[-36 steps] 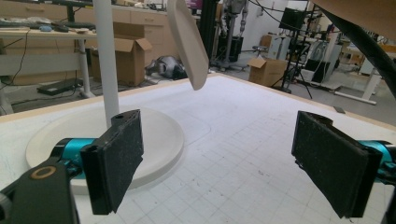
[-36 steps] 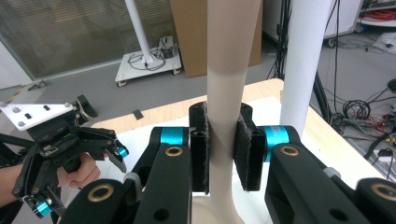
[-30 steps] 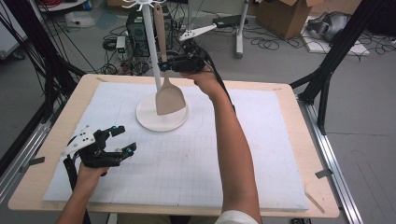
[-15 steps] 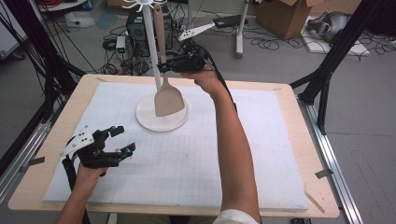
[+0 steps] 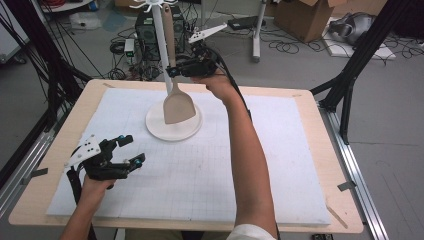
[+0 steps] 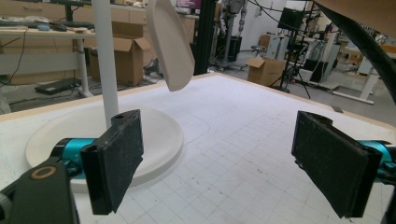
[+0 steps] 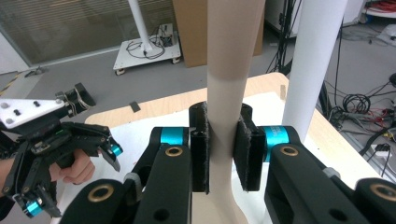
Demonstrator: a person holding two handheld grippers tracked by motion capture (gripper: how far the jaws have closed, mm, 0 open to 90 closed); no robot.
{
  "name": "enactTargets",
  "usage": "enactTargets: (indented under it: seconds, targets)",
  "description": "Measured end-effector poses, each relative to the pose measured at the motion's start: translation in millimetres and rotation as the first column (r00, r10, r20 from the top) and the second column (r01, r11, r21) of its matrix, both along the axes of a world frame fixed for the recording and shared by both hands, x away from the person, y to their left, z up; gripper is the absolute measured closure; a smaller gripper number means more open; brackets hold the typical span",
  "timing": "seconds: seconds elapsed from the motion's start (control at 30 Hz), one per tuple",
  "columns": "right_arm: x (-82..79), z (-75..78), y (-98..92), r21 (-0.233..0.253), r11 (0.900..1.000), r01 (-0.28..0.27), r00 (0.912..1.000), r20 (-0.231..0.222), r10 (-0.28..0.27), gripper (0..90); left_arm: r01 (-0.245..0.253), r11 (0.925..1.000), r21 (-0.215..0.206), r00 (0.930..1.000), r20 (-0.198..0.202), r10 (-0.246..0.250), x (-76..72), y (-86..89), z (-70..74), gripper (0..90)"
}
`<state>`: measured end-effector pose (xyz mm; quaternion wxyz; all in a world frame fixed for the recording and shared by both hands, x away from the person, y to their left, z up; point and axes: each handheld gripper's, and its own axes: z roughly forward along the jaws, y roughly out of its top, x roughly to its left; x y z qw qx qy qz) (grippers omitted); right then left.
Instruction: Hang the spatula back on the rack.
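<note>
Left gripper (image 5: 129, 150): held low over the near-left part of the white mat (image 5: 280, 165), jaws spread wide with nothing between them. In the left gripper view the two black pads frame bare gridded mat, with the round white base (image 6: 159, 135) of the stand just beyond the left pad.

Stand: a white pole (image 5: 161, 45) rises upright from the round base at the far centre of the mat.

Spatula (image 5: 176, 102): beige, hanging blade-down beside the pole, blade just above the base — whether it touches cannot be told. Its handle runs up alongside the pole.

Right gripper (image 5: 172, 71): raised at the far side, arm stretched across the mat — jaws clamped on the spatula's handle. The right gripper view confirms both pads pressed against the handle (image 7: 231, 70), pole just to its right.
</note>
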<state>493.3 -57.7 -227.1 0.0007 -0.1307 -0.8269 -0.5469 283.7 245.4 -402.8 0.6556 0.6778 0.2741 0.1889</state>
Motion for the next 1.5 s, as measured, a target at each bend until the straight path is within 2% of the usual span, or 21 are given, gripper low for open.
enactTargets:
  seconds: [0.1,0.3,0.37,0.47,0.53,0.63,0.83,0.97,1.03,1.1,1.23,1.33,1.47,1.5]
  targets:
    - [2.4,1.1,2.0,0.003,1.0,-0.008,1.0,0.006,0.008,78.2,-0.001,1.0,-0.001,1.0,0.001,0.001,-0.4,-0.2,0.1,17.1]
    - [3.9,0.0,0.5,-0.015,1.0,0.016,0.9999,0.002,-0.016,78.1,0.001,1.0,-0.001,1.0,0.0,-0.001,-0.3,0.0,-0.1,17.2]
    - [3.6,0.1,0.8,-0.026,0.999,0.019,0.9996,0.023,-0.018,78.0,0.0,1.0,-0.002,1.0,0.0,0.0,-0.4,-0.2,0.0,17.2]
    - [2.3,-0.3,1.0,-0.028,0.999,0.02,0.9993,0.031,-0.019,77.4,0.0,1.0,-0.003,1.0,-0.001,0.0,-0.6,-0.5,0.1,17.1]
    - [1.1,-1.0,1.0,-0.034,0.999,0.034,0.998,0.055,-0.032,76.4,-0.003,1.0,0.0,1.0,0.0,0.003,-0.3,-0.3,-0.1,17.2]
    - [-2.5,-1.5,-2.3,-0.006,0.996,0.084,0.9942,0.068,-0.084,58.9,-0.005,1.0,-0.007,1.0,0.0,0.005,0.0,0.8,-0.7,17.1]
    - [-17.1,-4.0,-18.8,0.023,0.988,0.151,0.9833,0.099,-0.153,45.9,-0.02,0.9995,-0.024,0.9998,0.005,0.02,0.2,3.0,-0.8,17.0]
    - [-34.6,-11.0,-33.8,0.027,0.976,0.216,0.9649,0.146,-0.218,39.2,-0.031,0.9993,-0.022,0.9995,0.007,0.031,1.4,5.6,-1.5,16.8]
    - [-44.7,-16.4,-43.8,0.025,0.969,0.245,0.9527,0.179,-0.245,37.9,-0.035,0.9991,-0.024,0.9994,0.0,0.035,2.1,6.6,-2.0,16.8]
    - [-54.3,-23.3,-55.1,0.038,0.965,0.261,0.948,0.179,-0.263,37.1,-0.037,0.9991,-0.019,0.9993,0.0,0.037,3.1,7.0,-2.1,16.8]
    - [-74.5,-38.2,-80.5,0.069,0.945,0.318,0.9271,0.186,-0.326,33.6,-0.039,0.9992,-0.012,0.9992,-0.005,0.039,4.6,7.3,-3.7,16.7]
    - [-90.4,-49.8,-99.4,0.062,0.934,0.353,0.9135,0.194,-0.358,30.5,-0.039,0.9992,-0.006,0.9992,-0.012,0.039,6.1,7.4,-4.9,16.7]
    - [-114.7,-65.8,-125.5,0.055,0.903,0.426,0.8778,0.217,-0.427,28.5,-0.044,0.999,0.006,0.9989,-0.015,0.044,7.7,6.9,-5.8,16.7]
    - [-122.9,-72.1,-133.9,0.052,0.886,0.462,0.858,0.228,-0.461,26.3,-0.045,0.999,0.004,0.9988,-0.016,0.045,8.2,6.4,-6.1,16.7]
